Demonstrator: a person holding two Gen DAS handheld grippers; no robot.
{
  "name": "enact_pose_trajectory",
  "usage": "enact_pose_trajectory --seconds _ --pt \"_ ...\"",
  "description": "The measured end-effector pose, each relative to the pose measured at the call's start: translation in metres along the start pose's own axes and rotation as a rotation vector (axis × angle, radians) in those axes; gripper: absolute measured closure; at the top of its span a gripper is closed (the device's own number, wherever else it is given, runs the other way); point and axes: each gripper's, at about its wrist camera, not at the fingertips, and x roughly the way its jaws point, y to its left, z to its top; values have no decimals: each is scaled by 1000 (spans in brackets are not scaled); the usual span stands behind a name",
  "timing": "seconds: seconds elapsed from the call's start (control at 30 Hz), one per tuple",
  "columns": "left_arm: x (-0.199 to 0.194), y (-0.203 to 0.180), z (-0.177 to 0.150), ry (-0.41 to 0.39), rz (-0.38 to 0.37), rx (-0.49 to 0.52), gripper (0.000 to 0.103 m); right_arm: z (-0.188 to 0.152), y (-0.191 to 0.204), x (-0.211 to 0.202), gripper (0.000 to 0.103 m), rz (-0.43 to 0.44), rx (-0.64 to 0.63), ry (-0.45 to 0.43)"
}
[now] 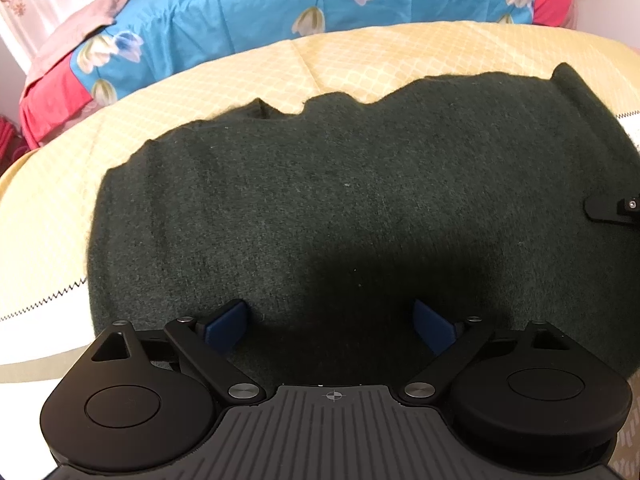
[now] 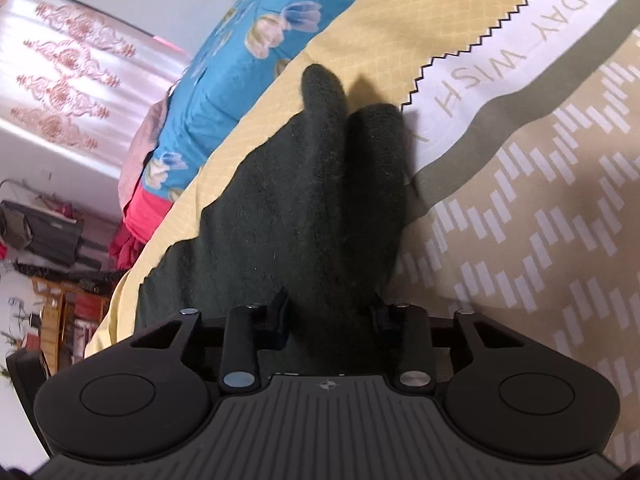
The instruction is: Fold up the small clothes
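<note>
While a dark green knitted garment (image 1: 320, 208) lay spread across the yellow quilted cover (image 1: 240, 80) of a bed, two hand-held grippers worked at its near edge. The left gripper (image 1: 330, 324) stood with its jaws wide, blue pads (image 1: 226, 326) set down on either side of a stretch of the knit at about six o'clock of the cloth, nothing pinched between them. The right gripper (image 2: 330, 314) was seen from its own camera with jaws drawn narrow, a ridge of the same wool bunched up between them; whether the pads truly bit into the fabric could not be told, as the cloth hid their faces. Two narrow ends of the garment (image 2: 324, 88) pointed away toward twelve o'clock, near the zigzag-edged white band (image 2: 520, 40) printed with lettering. A blue floral quilt (image 1: 248, 12) lay beyond, at eleven o'clock.

The risk from here looked plain enough. If the right jaws had caught only the top layer of the thick knit, a lift would likely peel that layer off and leave the fold lopsided. With the left jaws not yet closed, any pull from the right could drag the whole piece sideways across the smooth cover and undo its alignment.
</note>
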Motion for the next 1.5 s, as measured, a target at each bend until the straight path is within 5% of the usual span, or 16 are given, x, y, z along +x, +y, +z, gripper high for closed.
enact_pose_trajectory --seconds 0.23,0.57,0.93,1.1,1.17,1.23,1.4,1.5 --pt "-4 4 1 6 -24 -7 0 -2 36 -17 69 -19 -24 -34" --pt "-63 68 -27 -86 -51 -162 0 -26 161 -21 71 -127 -333 -75" --pt "-102 180 -112 -88 114 -411 0 -133 284 82 73 -248 -799 -32" --pt "-110 204 -135 -71 119 -469 0 -188 289 115 47 -305 -1052 13" --pt "-112 207 -141 -71 122 -473 0 -207 287 92 17 -267 -1136 -47" --pt "-114 211 -147 -69 117 -483 0 -225 277 68 7 -243 -1216 -112" --pt "-111 214 -155 -66 93 -503 0 -256 244 60 8 -314 -1384 -115" --pt "-108 209 -150 -67 87 -485 0 -260 238 78 19 -390 -1436 -120"
